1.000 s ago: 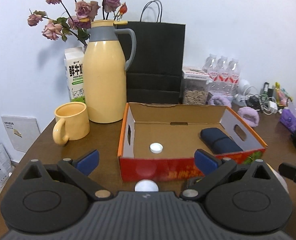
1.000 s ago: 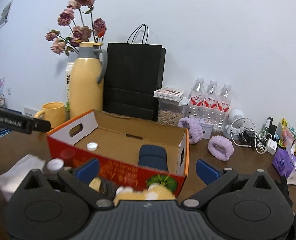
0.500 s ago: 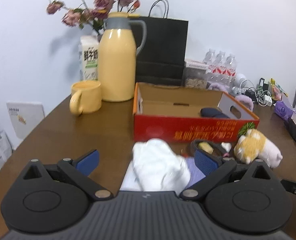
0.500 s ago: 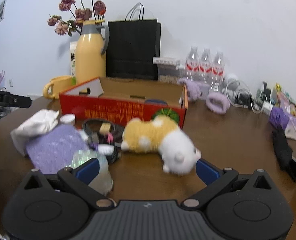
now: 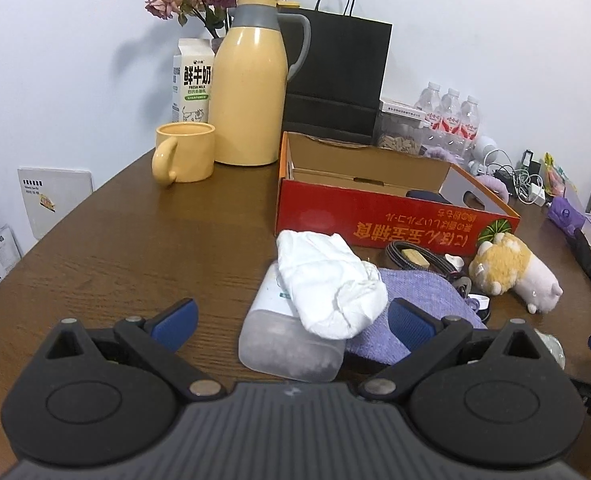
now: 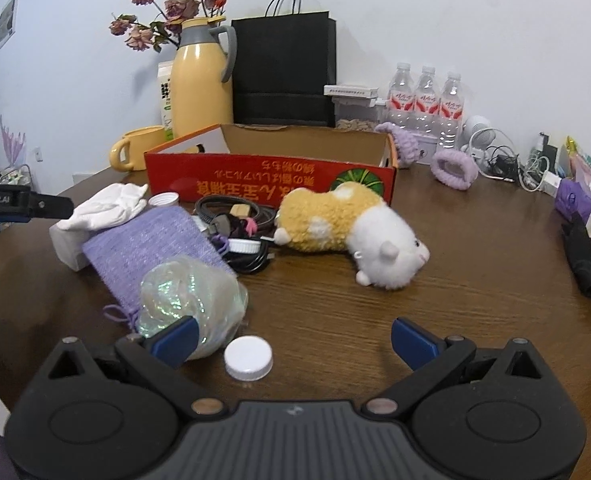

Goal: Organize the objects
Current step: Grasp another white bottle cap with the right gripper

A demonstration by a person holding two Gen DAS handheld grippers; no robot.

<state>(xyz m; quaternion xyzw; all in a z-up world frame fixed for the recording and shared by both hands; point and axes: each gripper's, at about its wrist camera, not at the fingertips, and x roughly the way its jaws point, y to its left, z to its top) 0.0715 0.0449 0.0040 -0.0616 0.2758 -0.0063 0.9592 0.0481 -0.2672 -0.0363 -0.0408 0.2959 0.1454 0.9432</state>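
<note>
Clearly no pick is under way yet: both tongs hang spread wide and empty above the surface, so this looks like the choosing step. The left tongs face a frosted tub with a white cloth draped over it and a purple pouch just beside. The right tongs hover over a white cap, with a shiny wrapped ball touching the left finger.

Loose things wait in front of the red box: a plush, coiled cables and another cap. The box stands open behind them, a dark item barely showing inside.

Next, I judge, either tongs must drop onto the nearest piece, close, then lift over the box's front wall. The cloth is limp and may slide off the tub.

Around this, the brown wooden surface carries a yellow flask, mug, milk carton, black bag and bottles against a white wall.
</note>
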